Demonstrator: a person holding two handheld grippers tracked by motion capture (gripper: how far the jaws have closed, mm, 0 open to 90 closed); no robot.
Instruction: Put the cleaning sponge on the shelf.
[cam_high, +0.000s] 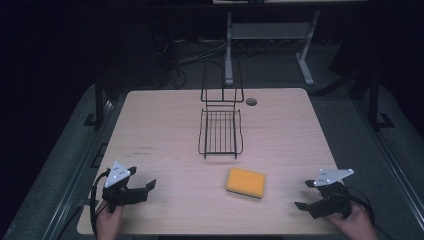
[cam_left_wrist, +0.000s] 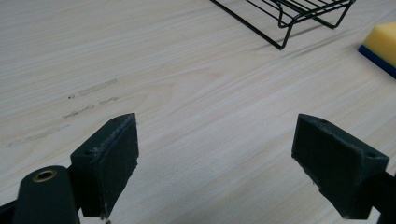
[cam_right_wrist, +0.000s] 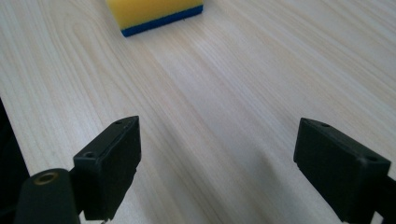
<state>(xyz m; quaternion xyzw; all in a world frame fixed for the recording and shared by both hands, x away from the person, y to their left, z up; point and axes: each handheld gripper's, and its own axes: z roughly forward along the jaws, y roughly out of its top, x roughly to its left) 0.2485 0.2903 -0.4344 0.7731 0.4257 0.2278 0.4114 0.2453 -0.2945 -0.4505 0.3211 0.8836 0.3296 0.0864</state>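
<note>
I see both the left gripper (cam_high: 142, 186) and right gripper (cam_high: 305, 195) jaws spread wide over smooth wood-grain table (cam_high: 160, 130), the soft rectangular sponge (cam_high: 245, 182) lying well ahead between them, unobstructed.

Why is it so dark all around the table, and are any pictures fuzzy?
High view: light falls on the pale wooden table, the room behind stays black. Left gripper view: the black wire rack casts a soft shadow. Right gripper view: the yellow sponge with a blue underside looks slightly soft.
</note>
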